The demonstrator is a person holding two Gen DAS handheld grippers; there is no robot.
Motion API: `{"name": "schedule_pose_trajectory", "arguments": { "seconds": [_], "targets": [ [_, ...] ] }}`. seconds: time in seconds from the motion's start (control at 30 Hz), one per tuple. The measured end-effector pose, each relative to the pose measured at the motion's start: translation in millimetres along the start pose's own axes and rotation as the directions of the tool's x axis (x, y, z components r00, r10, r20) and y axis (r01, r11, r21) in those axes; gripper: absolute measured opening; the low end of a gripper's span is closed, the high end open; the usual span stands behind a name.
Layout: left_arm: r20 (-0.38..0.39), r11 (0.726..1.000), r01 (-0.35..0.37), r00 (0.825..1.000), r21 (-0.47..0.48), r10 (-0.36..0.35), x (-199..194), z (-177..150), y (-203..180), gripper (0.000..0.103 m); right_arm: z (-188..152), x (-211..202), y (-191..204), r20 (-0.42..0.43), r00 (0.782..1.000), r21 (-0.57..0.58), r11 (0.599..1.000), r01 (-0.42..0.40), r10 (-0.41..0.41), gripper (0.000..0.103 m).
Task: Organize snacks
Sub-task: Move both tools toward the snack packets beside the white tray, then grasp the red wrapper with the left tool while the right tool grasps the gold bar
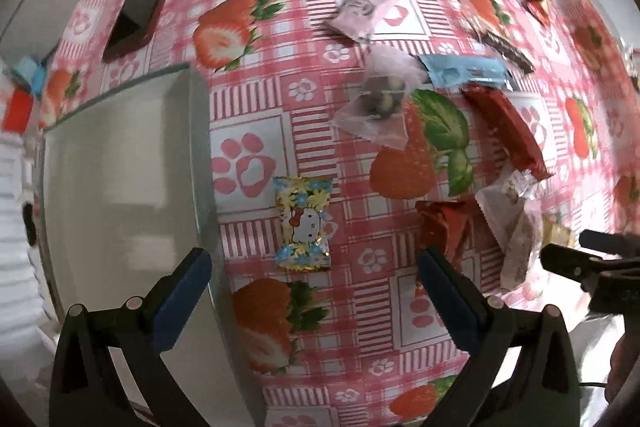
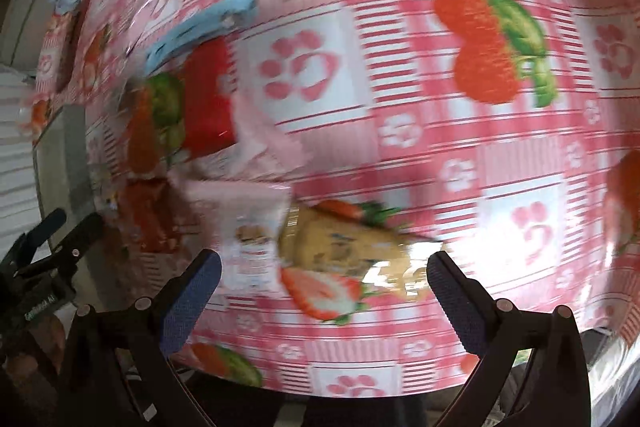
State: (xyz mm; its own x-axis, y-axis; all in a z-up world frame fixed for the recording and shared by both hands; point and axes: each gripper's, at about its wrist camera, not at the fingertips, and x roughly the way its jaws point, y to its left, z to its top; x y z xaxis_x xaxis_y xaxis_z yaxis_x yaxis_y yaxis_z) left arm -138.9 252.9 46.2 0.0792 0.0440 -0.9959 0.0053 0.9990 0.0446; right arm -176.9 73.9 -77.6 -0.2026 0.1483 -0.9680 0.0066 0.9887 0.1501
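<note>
- My left gripper point(image 1: 314, 287): jaws spread wide, holding nothing, hanging over the tablecloth point(image 1: 256, 99).
- Hello Kitty candy point(image 1: 305, 223) lies flat just past the left jaw gap, at 12 o'clock, not touched.
- Grey tray point(image 1: 120, 179) sits at 9–10 o'clock of the left jaws, its edge under the left finger; looks bare.
- Further out at 1–2 o'clock: red wrapper point(image 1: 448, 227), clear cookie pack point(image 1: 516, 223), long red bar point(image 1: 504, 131), blue packet point(image 1: 464, 71), well apart from the jaws.
- My right gripper point(image 2: 324, 285): jaws also spread, nothing pinched.
- Yellow snack pack point(image 2: 344, 243) sits right in front of the right gap at 12 o'clock; white cookie pack point(image 2: 252, 239) just beside it at 11. Heavy blur here.
- Step, my guess: early, pick phase, snacks scattered, none in the tray.
- Next for the left: drop straight down, straddle the Hello Kitty candy, close across its short sides, then swing toward 9 o'clock to the tray.
- Right needs to steady first, then line up on the yellow snack pack.
</note>
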Motion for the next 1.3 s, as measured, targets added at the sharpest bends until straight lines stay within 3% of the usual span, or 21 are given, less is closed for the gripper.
{"name": "schedule_pose_trajectory", "arguments": {
  "seconds": [0.2,0.43,0.6,0.73,0.83,0.9,1.03,1.1,1.13,1.2,1.3],
  "targets": [
    [-0.019,0.998,0.002,1.0,0.056,-0.001,20.8,11.3,-10.0,0.103,-0.6,15.3,39.2,0.001,1.0,-0.014,0.999,0.029,-0.029,0.103],
    [-0.052,0.997,0.073,0.996,0.011,-0.072,20.2,2.1,-35.1,0.103,-8.8,7.1,30.9,0.0,0.999,0.034,0.999,0.041,-0.041,0.103],
    [-0.048,0.993,0.101,0.994,0.067,-0.098,1.6,-18.4,-70.6,0.103,4.0,-1.8,20.5,-0.002,0.997,0.054,0.995,0.083,-0.083,0.103],
    [-0.064,0.987,0.135,0.99,0.089,-0.129,-3.2,-25.2,-93.2,0.103,-3.1,-15.7,12.2,0.013,0.99,-0.069,0.987,0.143,-0.143,0.103],
    [-0.087,0.986,0.143,0.987,0.085,-0.135,1.6,-29.6,-107.8,0.103,-15.8,-18.0,18.1,0.018,0.979,-0.247,0.948,0.203,-0.205,0.103],
    [-0.102,0.987,0.135,0.987,0.082,-0.126,9.4,-29.3,-116.4,0.103,-24.6,-8.8,33.1,0.027,0.961,-0.402,0.877,0.261,-0.273,0.103],
    [-0.114,0.991,0.116,0.988,0.07,-0.107,20.6,-26.9,-130.6,0.103,-27.3,8.7,62.4,0.044,0.951,-0.547,0.789,0.279,-0.306,0.103],
    [-0.105,0.994,0.086,0.991,0.069,-0.078,23.7,-25.1,-137.0,0.103,-20.0,11.3,73.1,0.052,0.947,-0.577,0.764,0.288,-0.317,0.103],
    [-0.105,0.995,0.076,0.992,0.063,-0.07,26.4,-23.0,-139.8,0.103,-14.6,10.6,75.6,0.062,0.943,-0.571,0.763,0.303,-0.328,0.103],
    [-0.117,0.996,0.074,0.991,0.048,-0.068,34.9,-19.4,-143.2,0.103,1.8,6.8,71.1,0.035,0.952,-0.506,0.817,0.279,-0.303,0.103],
    [-0.142,0.998,0.062,0.988,0.02,-0.058,46.7,-21.1,-151.5,0.103,21.0,-3.6,60.9,0.004,0.96,-0.451,0.857,0.25,-0.278,0.103]
  ]
}}
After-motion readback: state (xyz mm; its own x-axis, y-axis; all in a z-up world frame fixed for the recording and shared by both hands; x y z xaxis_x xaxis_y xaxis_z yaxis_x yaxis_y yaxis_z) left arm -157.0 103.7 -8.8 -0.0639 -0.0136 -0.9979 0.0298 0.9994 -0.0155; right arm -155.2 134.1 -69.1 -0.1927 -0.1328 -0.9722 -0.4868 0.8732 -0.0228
